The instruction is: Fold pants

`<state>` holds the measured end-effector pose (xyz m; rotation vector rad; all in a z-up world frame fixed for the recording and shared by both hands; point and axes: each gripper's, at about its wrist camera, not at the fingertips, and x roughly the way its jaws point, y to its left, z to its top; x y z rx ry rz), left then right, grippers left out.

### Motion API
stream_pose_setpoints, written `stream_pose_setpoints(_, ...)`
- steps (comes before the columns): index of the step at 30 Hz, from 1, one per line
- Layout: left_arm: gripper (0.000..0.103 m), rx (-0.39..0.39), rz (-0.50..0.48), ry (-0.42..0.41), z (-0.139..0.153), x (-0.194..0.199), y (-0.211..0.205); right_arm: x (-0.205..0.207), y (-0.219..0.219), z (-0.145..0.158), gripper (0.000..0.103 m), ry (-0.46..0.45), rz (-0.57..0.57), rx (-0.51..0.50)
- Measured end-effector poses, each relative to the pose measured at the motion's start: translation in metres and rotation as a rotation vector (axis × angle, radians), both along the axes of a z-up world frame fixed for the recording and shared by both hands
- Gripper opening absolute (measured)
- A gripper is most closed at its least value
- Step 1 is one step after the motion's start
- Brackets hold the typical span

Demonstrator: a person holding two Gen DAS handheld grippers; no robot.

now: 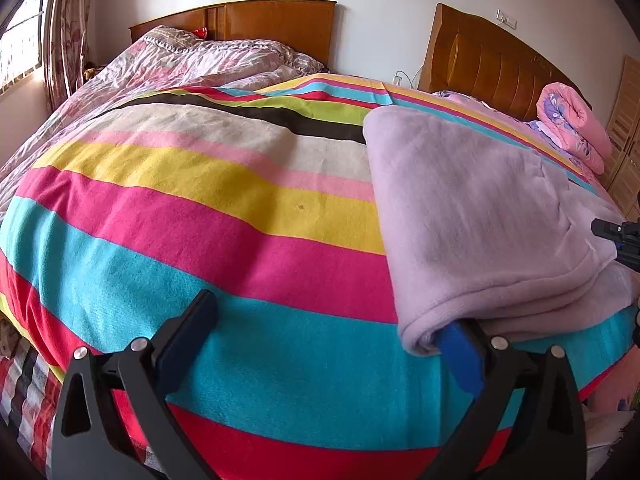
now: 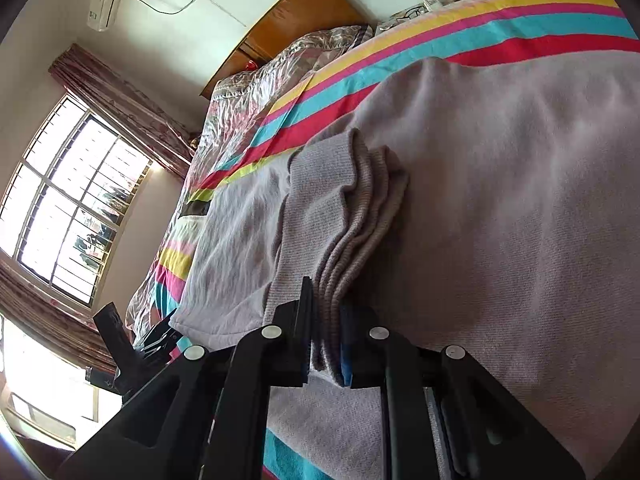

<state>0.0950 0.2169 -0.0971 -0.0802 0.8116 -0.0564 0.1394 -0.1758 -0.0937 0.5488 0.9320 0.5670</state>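
While the soft lilac fleece pants lie folded on the near right part of the rainbow-striped blanket, both tools are at the cloth.

- Left gripper: jaws spread wide, released. Its blue-padded right finger is tucked under the rolled near-left corner of the pants; the black left finger stands free over the turquoise stripe. Nothing is pinched.
- Right gripper: clenched on the ribbed cuffs, about 4 layers stacked between the jaws. In the left view its black tip shows at the right-hand edge of the pants.

Risks, as judged:
- Ribbed layers are bunched unevenly; a pull could let the outer layers slip out of the clamp and leave the stack staggered.
- Left finger under the corner only props it. If the right side moves first, that corner could drag and unroll the fold.
- Fleece on a woolly blanket probably grips; sliding may ruck the blanket rather than move the pants.

Edges and room:
- Near edge of the pants sits close to the bed's front edge, just by the left gripper.
- Open striped blanket lies left and beyond, good room for the next fold.
- Pink rolled quilt sits near the far right, apart from the pants.
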Motion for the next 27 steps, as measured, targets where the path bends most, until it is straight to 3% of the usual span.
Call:
stream_pose_setpoints(3,0.102,-0.006,0.007,-0.001,-0.001,-0.001,-0.001,-0.006,-0.002,-0.001,0.014,-0.001,0.005,-0.019)
stream_pose_setpoints(6,0.102,-0.010,0.004,0.000,-0.001,0.000,-0.002,-0.004,-0.014,-0.028,0.014,0.093,-0.025,0.029)
stream_pose_setpoints(11,0.102,-0.018,-0.001,0.014,0.000,0.002,-0.001,-0.015,-0.016,-0.007,0.014,0.044,-0.021,0.059)
stream_pose_setpoints(14,0.102,-0.023,-0.005,0.013,-0.001,0.001,-0.001,-0.018,-0.018,-0.017,0.014,0.081,-0.022,0.033)
stream_pose_setpoints(15,0.102,-0.017,-0.012,0.011,-0.002,0.001,-0.002,-0.017,-0.021,-0.028,0.013,0.107,-0.026,0.021)
stream_pose_setpoints(16,0.102,-0.009,-0.020,0.012,-0.002,0.001,-0.003,-0.018,-0.021,-0.032,0.003,0.090,-0.035,0.028)
stream_pose_setpoints(17,0.102,0.001,-0.028,0.021,-0.001,0.001,-0.004,-0.019,-0.023,-0.031,0.003,0.082,-0.025,0.025)
stream_pose_setpoints(19,0.102,0.049,-0.073,0.058,0.005,-0.006,-0.008,-0.020,-0.023,-0.020,0.016,0.055,-0.026,-0.026)
stream_pose_setpoints(21,0.102,0.161,-0.135,0.093,0.015,-0.020,-0.011,-0.027,-0.028,-0.001,0.025,-0.023,-0.047,-0.119)
stream_pose_setpoints(22,0.101,0.205,-0.143,0.094,0.024,-0.027,-0.009,-0.031,-0.031,0.008,0.036,-0.070,-0.064,-0.177)
stream_pose_setpoints(24,0.100,0.181,-0.133,0.045,0.056,-0.032,-0.002,-0.032,-0.033,0.025,0.045,-0.151,-0.078,-0.286)
stream_pose_setpoints(27,0.101,0.074,-0.065,-0.125,0.113,-0.014,-0.006,-0.017,-0.013,0.040,0.045,-0.245,-0.009,-0.404)
